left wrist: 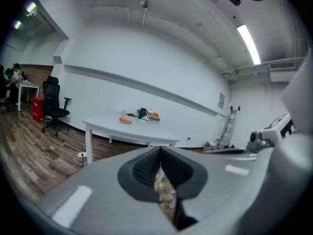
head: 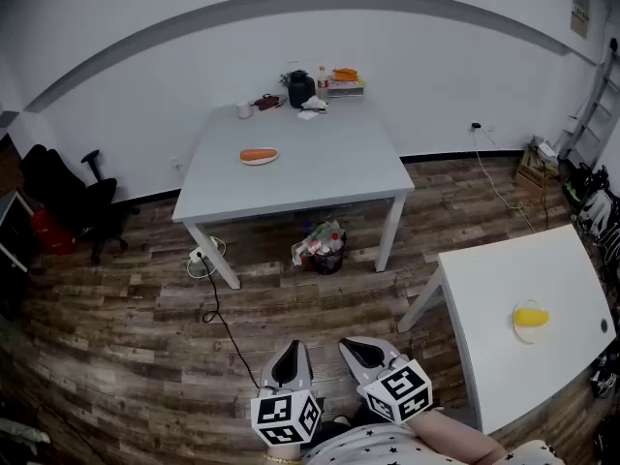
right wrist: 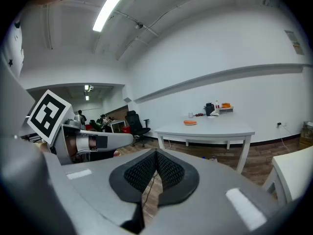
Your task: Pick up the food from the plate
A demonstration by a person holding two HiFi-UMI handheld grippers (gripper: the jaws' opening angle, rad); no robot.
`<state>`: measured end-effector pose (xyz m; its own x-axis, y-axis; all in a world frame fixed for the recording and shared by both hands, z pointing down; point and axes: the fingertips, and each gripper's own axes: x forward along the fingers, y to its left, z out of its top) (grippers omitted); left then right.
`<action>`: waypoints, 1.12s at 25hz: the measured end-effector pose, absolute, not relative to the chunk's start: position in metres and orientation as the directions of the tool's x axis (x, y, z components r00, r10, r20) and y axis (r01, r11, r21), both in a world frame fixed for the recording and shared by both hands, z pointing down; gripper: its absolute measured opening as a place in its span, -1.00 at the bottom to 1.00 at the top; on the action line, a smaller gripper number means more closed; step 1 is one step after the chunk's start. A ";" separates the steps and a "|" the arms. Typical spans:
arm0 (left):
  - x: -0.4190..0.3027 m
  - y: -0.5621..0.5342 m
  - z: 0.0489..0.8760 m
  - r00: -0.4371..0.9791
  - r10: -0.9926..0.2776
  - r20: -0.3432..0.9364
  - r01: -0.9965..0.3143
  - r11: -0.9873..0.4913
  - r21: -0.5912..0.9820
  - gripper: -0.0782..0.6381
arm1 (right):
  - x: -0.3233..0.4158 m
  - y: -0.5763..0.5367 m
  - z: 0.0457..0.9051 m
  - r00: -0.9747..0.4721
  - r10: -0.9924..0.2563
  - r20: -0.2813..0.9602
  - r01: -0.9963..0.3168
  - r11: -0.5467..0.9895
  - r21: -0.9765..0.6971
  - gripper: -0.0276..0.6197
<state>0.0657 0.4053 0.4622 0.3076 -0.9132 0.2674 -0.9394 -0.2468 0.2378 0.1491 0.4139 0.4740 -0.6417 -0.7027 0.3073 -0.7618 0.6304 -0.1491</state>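
Left claw (head: 290, 359) and right claw (head: 356, 350) are hovering pinched together, empty. Open floor (head: 281, 294) is lying between them and the far table (head: 320, 172) edge.

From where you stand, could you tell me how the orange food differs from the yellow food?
The orange food lies on the far table, the yellow food on the near right table. Clutter stands behind the orange food, none shows by the yellow food. Both lie on pale plates.

Office room: white table (head: 320, 168), black swivel chair (head: 97, 204), ceiling strip light (right wrist: 111, 6).
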 end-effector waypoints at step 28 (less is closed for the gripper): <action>-0.037 0.083 0.453 0.096 -0.960 0.264 -0.973 -0.035 0.227 -0.76 | 0.050 0.067 0.456 -0.780 -0.551 0.298 -0.602 0.790 -0.115 -0.92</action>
<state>-0.0371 0.0831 0.4534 0.0956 -0.9598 0.2639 -0.9734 -0.0347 0.2266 0.0501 0.0668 0.4563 -0.7797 -0.5509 0.2976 -0.6022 0.7900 -0.1151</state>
